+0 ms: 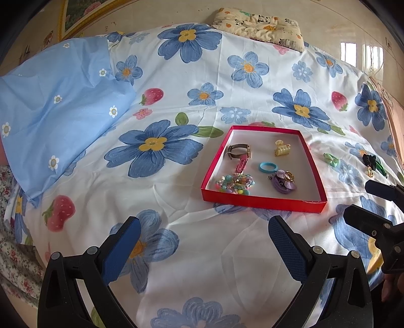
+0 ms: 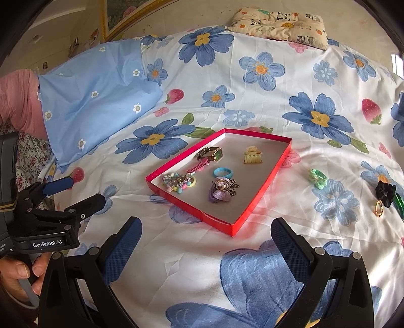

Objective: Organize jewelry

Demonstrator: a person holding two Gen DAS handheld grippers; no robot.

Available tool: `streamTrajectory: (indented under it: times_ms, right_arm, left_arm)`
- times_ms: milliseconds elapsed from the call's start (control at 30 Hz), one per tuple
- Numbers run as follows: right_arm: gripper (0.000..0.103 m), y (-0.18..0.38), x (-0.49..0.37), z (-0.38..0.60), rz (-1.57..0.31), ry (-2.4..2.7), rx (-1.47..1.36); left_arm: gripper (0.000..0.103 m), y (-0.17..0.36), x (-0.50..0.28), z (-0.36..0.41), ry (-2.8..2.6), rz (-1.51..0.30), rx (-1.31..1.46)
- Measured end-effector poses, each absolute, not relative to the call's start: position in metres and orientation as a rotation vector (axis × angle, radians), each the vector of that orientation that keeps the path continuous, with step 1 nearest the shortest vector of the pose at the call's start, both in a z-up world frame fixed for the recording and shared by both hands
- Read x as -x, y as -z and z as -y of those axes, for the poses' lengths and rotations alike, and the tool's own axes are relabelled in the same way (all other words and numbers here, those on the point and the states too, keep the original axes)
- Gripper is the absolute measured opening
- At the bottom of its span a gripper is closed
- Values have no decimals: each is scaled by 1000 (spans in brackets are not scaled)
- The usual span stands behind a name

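A shallow red box [image 1: 260,201] [image 2: 255,209] lies on the flowered bedsheet. In it are a watch [image 1: 239,151] [image 2: 211,154], a pink clip [image 1: 242,163], a beaded bracelet [image 1: 233,184] [image 2: 178,182], a blue ring [image 1: 268,167] [image 2: 222,172], a yellow hair claw [image 1: 281,148] [image 2: 252,155] and a purple scrunchie [image 1: 284,182] [image 2: 222,193]. Right of the box lie a green scrunchie [image 1: 330,159] [image 2: 317,178], a black piece [image 1: 369,159] [image 2: 385,191] with a gold ring [image 2: 378,209]. My left gripper [image 1: 203,237] is open and empty, short of the box. My right gripper [image 2: 205,239] is open and empty.
A light blue pillow [image 1: 58,106] [image 2: 96,101] lies at the left. A small panda-print pillow [image 1: 260,25] [image 2: 280,22] sits at the bed's far edge. The other gripper shows at the right edge of the left wrist view [image 1: 378,217] and at the left of the right wrist view [image 2: 63,201].
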State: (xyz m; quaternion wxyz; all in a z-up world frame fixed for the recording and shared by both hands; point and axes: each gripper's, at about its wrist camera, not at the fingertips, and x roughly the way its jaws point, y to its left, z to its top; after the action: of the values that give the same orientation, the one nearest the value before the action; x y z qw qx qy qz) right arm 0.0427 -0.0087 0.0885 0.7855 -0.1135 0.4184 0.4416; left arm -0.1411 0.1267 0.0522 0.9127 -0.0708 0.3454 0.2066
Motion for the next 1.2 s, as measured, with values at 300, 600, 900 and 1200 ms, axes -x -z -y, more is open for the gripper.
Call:
streamTrajectory:
  times_ms: [300,600,900,1200]
  right_arm:
    - [103,-88,-43,8,-902,-952,244]
    - [103,-90,-42,4,-909,-951,243]
    - [103,-88,-44,3,-914,-952,241]
    - [103,-81,-49,3,-919,-948,237]
  left_arm:
    - [102,-49,140,-127,-424,-717,140]
    - [102,-48,136,-128,-422,-718,129]
    - [102,-46,129,-131,-423,-723,134]
    - [102,-45,123,-132,-410,-727,132]
